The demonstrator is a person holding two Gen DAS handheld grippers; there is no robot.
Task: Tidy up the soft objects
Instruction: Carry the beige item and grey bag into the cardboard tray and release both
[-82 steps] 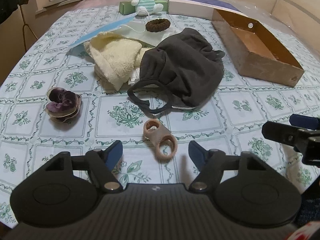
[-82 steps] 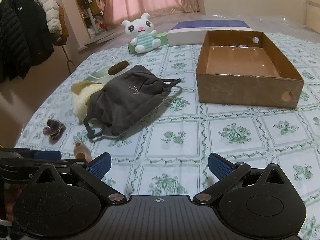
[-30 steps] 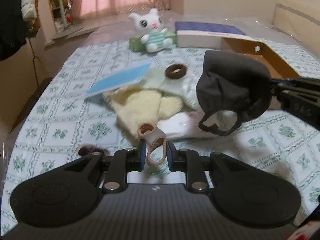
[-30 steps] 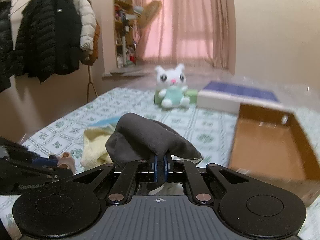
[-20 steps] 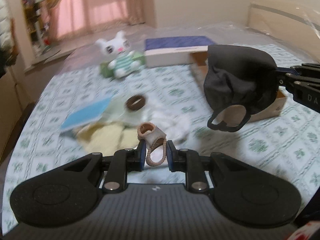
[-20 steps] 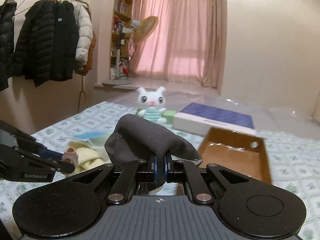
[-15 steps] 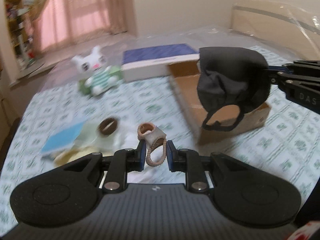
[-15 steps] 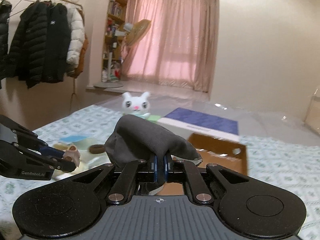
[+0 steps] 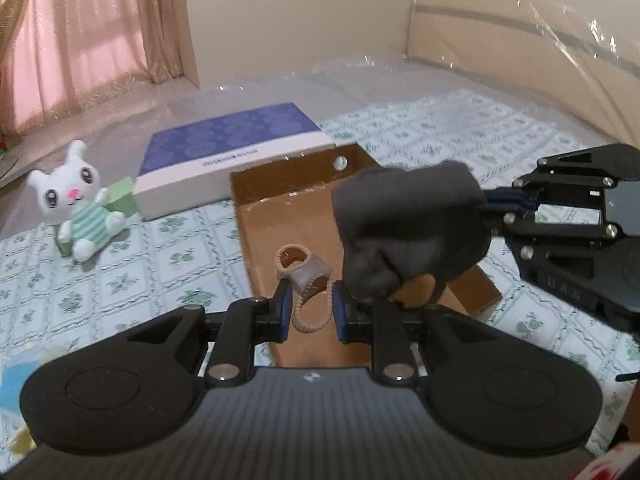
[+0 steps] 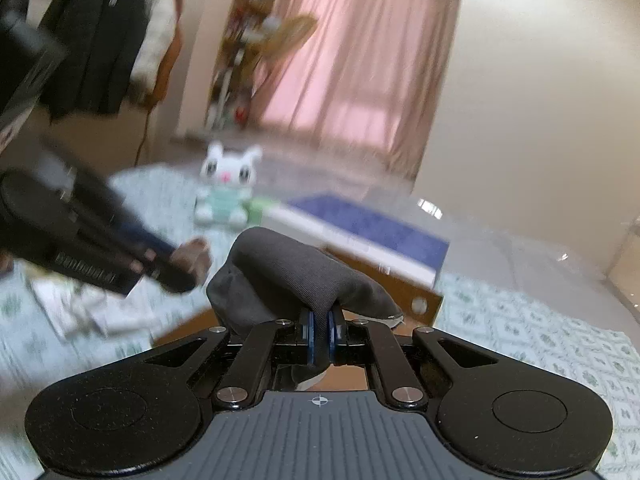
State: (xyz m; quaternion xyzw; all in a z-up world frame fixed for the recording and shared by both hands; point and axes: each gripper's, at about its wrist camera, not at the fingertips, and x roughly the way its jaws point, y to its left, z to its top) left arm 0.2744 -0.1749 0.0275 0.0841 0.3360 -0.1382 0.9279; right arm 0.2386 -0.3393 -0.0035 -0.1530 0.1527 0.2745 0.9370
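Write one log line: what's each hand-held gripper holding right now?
left hand-held gripper: beige hair tie | right hand-held gripper: dark mask | both above cardboard box

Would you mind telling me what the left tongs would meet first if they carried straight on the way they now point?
Most likely the floor of the open cardboard box: the left tongs, shut on the beige toe separator, point down into it. The dark cloth in the right tongs hangs just right of that line, though depth is unclear.

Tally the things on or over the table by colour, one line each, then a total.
Dark grey: 1, mask held by the right gripper
Beige: 1, hair tie held by the left gripper
White: 1, bunny
Green: 1, block
Blue and white: 1, flat box
Brown: 1, cardboard box
Total: 6
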